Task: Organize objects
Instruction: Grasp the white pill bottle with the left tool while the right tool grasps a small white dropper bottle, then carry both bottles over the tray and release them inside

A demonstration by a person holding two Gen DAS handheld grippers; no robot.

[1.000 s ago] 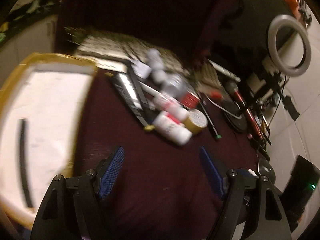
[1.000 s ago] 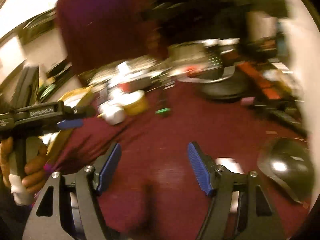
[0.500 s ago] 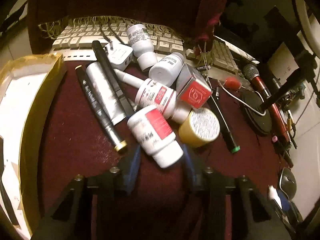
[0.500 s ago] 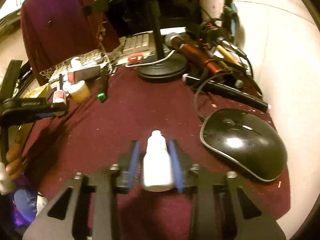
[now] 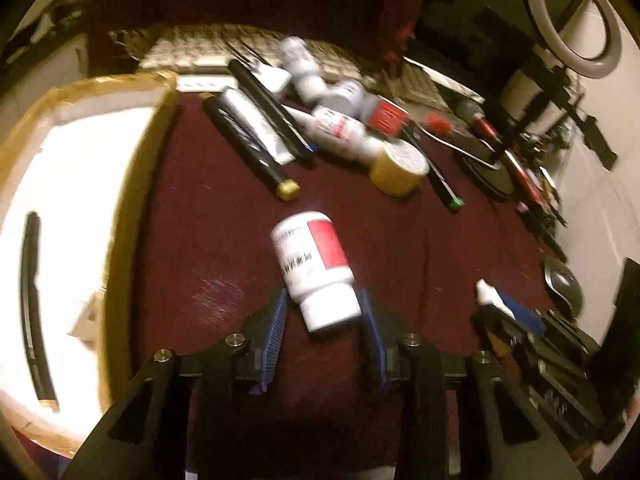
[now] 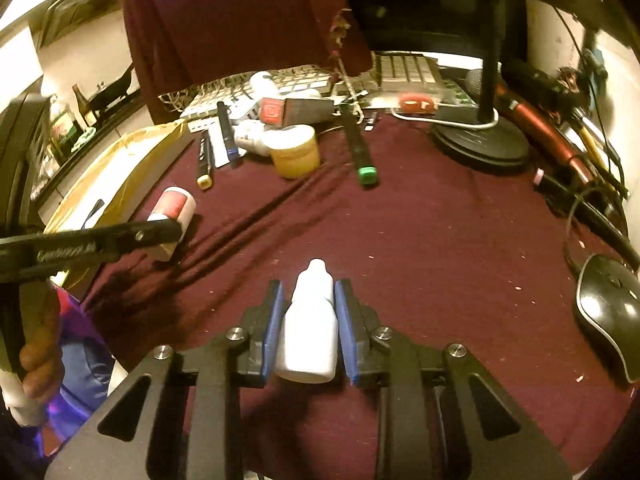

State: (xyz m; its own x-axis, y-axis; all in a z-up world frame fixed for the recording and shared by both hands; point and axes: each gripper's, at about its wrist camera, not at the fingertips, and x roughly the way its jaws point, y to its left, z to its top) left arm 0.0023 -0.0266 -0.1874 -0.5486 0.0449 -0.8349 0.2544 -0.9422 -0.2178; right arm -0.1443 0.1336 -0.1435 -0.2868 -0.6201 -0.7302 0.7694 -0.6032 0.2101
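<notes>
A maroon cloth [image 6: 400, 240] covers the whole desk, creased in long folds toward the left. Along its left edge sits a shallow white tray with a tan taped rim [image 5: 132, 200], and a thin dark stick [image 5: 30, 308] lies inside it. At the back a pale keyboard [image 6: 404, 70] pokes out from under a hanging maroon drape. A black mouse [image 6: 612, 312] rests near the right edge of the cloth, with a round black stand base [image 6: 480, 144] farther back and a white ring light [image 5: 576, 16] off beyond the desk.

In front of the keyboard lies a heap of small things: a yellow tape roll [image 6: 296, 152], a green-capped marker [image 6: 358, 148], a gold-tipped black pen [image 5: 252, 148], a small red-faced box [image 6: 296, 110] and a few white bottles that are blurred in the left view.

The left gripper [image 5: 324, 320] has its blue pads [image 5: 276, 328] pinching the cap end of a white pill bottle with a red label [image 5: 314, 264], well apart from the heap and just beside the tray's rim; whether it is lifted clear of the cloth, I cannot tell. The right gripper [image 6: 308, 320] is pressed in on a small white dropper bottle [image 6: 310, 328], nozzle pointing forward, over the near middle of the cloth.
</notes>
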